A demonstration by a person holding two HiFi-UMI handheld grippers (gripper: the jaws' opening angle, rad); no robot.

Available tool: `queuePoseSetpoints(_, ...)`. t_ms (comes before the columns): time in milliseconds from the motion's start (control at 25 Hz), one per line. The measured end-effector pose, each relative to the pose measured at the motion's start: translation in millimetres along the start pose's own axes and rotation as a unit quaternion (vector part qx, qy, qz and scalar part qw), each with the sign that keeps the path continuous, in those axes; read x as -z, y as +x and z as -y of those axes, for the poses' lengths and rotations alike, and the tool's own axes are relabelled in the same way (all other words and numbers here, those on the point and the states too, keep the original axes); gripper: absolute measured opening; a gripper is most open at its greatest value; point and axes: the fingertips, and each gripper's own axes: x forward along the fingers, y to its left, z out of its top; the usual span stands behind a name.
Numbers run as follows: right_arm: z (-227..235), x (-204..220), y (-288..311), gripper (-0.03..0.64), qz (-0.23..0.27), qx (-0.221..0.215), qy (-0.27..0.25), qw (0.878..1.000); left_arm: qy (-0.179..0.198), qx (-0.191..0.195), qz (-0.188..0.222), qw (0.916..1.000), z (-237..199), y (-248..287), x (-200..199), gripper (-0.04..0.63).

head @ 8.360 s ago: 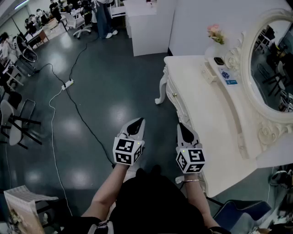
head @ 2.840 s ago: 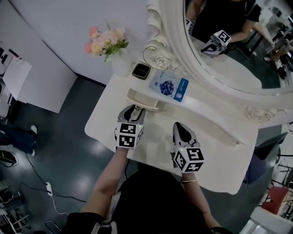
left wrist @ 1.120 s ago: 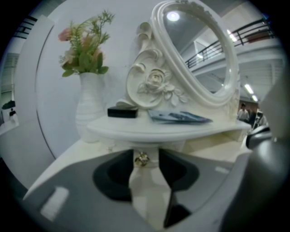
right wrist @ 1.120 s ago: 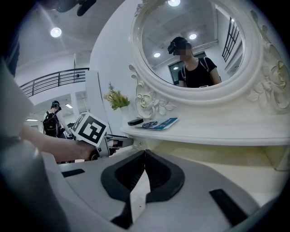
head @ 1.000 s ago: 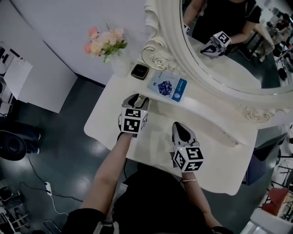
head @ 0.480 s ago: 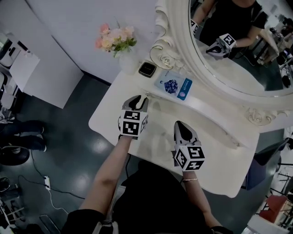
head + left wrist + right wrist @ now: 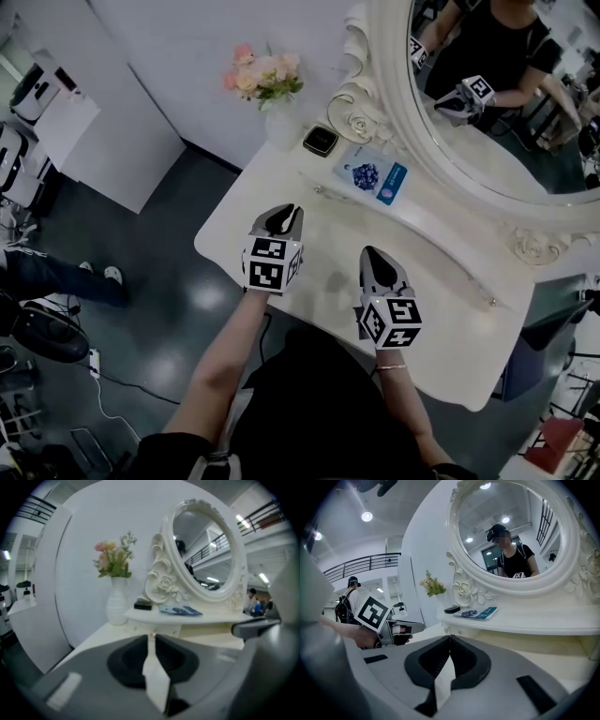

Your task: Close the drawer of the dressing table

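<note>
The white dressing table (image 7: 441, 309) carries a low shelf under its mirror. The small drawer (image 7: 323, 190) in that shelf sits flush, and its front and knob (image 7: 152, 633) show straight ahead in the left gripper view. My left gripper (image 7: 284, 212) hovers over the tabletop a short way back from the drawer. Its jaws have just been closing: only a thin slit remains at the left gripper's tips (image 7: 150, 635), with nothing between them. My right gripper (image 7: 371, 253) hangs over the tabletop to the right, its tips (image 7: 450, 637) shut and empty. The drawer front (image 7: 454, 631) also shows there.
On the shelf stand a vase of flowers (image 7: 279, 122), a black compact (image 7: 321, 141) and a blue packet (image 7: 373, 176), under the oval mirror (image 7: 487, 141). A white cabinet (image 7: 94, 122) and a person's legs (image 7: 47, 272) are at left, over dark floor.
The drawer stood pulled out earlier and now sits flush. My left gripper, at the drawer front a second ago, has drawn back towards me. The right gripper has stayed put.
</note>
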Motion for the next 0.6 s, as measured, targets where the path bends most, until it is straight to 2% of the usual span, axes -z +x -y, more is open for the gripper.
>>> queuePoseSetpoints(600, -32, 0, -10, 0.005, 0.007, -0.023, -0.021, 0.999, -0.019, -0.026, 0.014, 0.9994, -7, -68, 18, 0.018)
